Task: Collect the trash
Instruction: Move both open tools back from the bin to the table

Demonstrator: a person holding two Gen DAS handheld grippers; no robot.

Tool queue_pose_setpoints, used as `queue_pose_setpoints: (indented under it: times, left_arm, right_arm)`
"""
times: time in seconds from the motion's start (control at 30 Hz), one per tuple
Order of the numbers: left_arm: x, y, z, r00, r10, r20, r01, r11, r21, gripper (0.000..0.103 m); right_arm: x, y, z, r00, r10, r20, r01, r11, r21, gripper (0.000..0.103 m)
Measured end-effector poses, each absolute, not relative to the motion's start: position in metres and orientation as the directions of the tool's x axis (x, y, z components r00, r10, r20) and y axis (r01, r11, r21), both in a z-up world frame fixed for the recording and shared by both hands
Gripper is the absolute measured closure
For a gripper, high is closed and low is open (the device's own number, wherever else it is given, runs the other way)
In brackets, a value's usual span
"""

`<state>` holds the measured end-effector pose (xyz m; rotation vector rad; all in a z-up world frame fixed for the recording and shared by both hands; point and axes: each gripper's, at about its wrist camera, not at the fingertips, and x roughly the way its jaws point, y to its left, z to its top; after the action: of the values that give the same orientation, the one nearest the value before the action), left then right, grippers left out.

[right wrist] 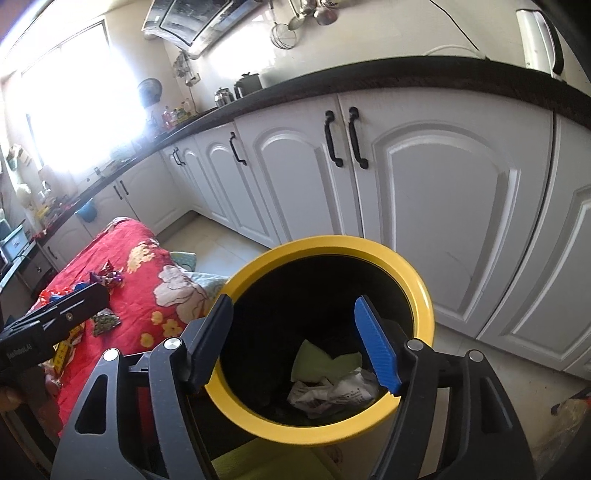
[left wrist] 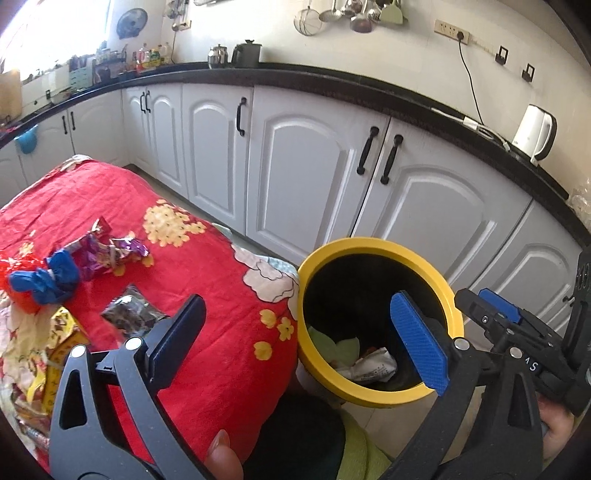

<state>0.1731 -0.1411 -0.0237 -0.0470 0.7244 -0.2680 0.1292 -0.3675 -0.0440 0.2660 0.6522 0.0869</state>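
Two grippers empty | left gripper (left wrist: 299,341) jaws wide | right gripper (right wrist: 299,345) jaws apart over yellow-rimmed bin (right wrist: 417,284) | bin upright, mouth up, crumpled trash (right wrist: 332,393) inside | wrappers (left wrist: 110,251) on red cloth (left wrist: 207,280) at 9 o'clock of bin

Home kitchen. White arched cabinet doors (left wrist: 303,173) with black handles run under a dark countertop (left wrist: 314,79). White electric kettle (left wrist: 533,133) and steel teapot (left wrist: 218,56) stand on it; ladles and a strainer (left wrist: 347,14) hang on the wall. Range hood (right wrist: 192,22) by a bright window (right wrist: 77,99). Bottles (left wrist: 151,55) crowd the far corner.
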Motion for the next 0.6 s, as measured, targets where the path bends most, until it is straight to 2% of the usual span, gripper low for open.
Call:
queue_pose_setpoints:
  times: [0.5,0.6]
  left_arm:
    - [0.153,-0.107,0.002,0.775,-0.234,-0.587,0.179,0.972,-0.151,0.011]
    - [0.15,-0.097,0.006,0.787,-0.224,-0.575,0.164,0.974,-0.156,0.011]
  right_arm:
    - [0.117,-0.331,-0.016,0.82,0.187,-0.541,-0.075,0.972,0.222,0.033]
    - [0.116,-0.323,-0.012,0.822,0.196,-0.534,-0.092,0.972,0.215,0.029]
